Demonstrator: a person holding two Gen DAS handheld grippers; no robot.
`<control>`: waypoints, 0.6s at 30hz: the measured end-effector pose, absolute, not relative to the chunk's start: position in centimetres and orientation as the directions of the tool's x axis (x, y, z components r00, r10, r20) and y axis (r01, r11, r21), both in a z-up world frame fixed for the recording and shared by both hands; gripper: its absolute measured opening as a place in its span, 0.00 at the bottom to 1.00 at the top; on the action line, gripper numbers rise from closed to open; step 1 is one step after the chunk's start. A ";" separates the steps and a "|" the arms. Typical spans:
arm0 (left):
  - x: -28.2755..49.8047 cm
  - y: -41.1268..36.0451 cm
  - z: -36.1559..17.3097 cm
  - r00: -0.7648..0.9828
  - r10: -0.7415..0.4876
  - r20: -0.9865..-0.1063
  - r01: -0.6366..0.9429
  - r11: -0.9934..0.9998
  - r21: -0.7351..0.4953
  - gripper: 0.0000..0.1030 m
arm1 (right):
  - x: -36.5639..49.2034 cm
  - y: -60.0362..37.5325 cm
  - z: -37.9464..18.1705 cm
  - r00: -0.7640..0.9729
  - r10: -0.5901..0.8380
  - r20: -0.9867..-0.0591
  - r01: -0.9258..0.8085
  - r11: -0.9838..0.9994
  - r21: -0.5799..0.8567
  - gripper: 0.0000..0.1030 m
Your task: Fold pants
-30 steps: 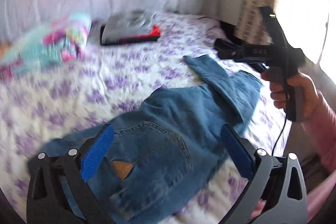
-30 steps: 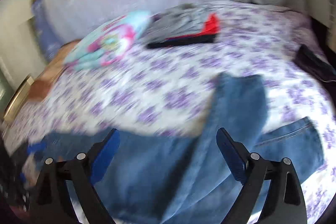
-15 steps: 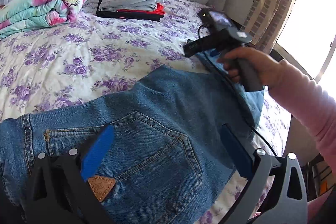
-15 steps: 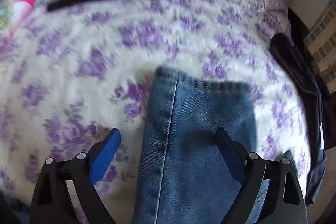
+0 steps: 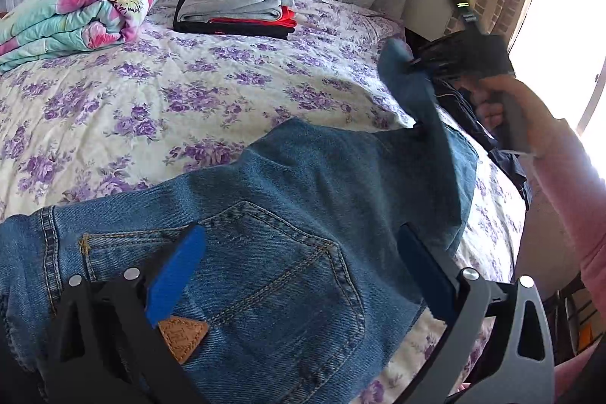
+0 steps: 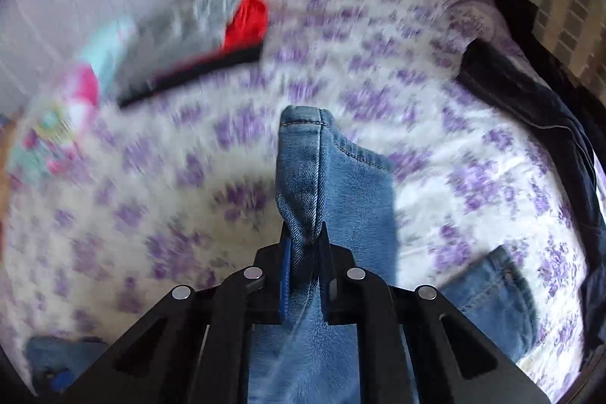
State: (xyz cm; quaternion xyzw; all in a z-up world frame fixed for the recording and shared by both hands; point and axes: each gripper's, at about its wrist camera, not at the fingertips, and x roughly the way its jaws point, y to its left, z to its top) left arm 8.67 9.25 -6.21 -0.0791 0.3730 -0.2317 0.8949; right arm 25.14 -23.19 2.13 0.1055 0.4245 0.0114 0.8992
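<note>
At the lower left of the left wrist view, the left gripper [image 5: 303, 275] hangs with its jaws spread wide and empty over the seat of the one pair of jeans [image 5: 288, 214], just above the back pocket [image 5: 265, 275]. The jeans lie on the floral bedspread [image 5: 189, 82], their long axis running from the waistband at the far left edge toward the right, where one leg end rises off the bed. There the right gripper [image 6: 305, 245] has just been closing, and its jaws are now pinched narrow on the leg end [image 6: 303, 154] near the hem, as the right wrist view shows. So the right hand [image 5: 492, 108] is nearer the hem and the left is nearer the waist; the fold probably carries hem leftward toward waistband. Count: one pair of jeans, two grippers, one rolled quilt [image 5: 75, 14], one stack of folded clothes [image 5: 238, 6], one dark garment [image 6: 530, 101].
</note>
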 end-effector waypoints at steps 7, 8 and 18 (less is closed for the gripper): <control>8.8 9.2 -6.3 0.617 -0.465 -0.635 0.351 0.885 -0.307 0.96 | 13.8 -35.1 2.2 0.806 0.321 -0.497 0.072 0.780 0.621 0.12; 8.8 9.2 -6.3 0.618 -0.465 -0.634 0.351 0.885 -0.307 0.96 | 12.4 -36.8 -0.3 0.807 0.307 -0.504 0.119 0.752 0.648 0.13; 8.8 9.1 -6.3 0.625 -0.449 -0.639 0.344 0.893 -0.291 0.96 | 8.0 -42.4 -8.3 0.782 0.290 -0.551 0.259 0.654 0.711 0.55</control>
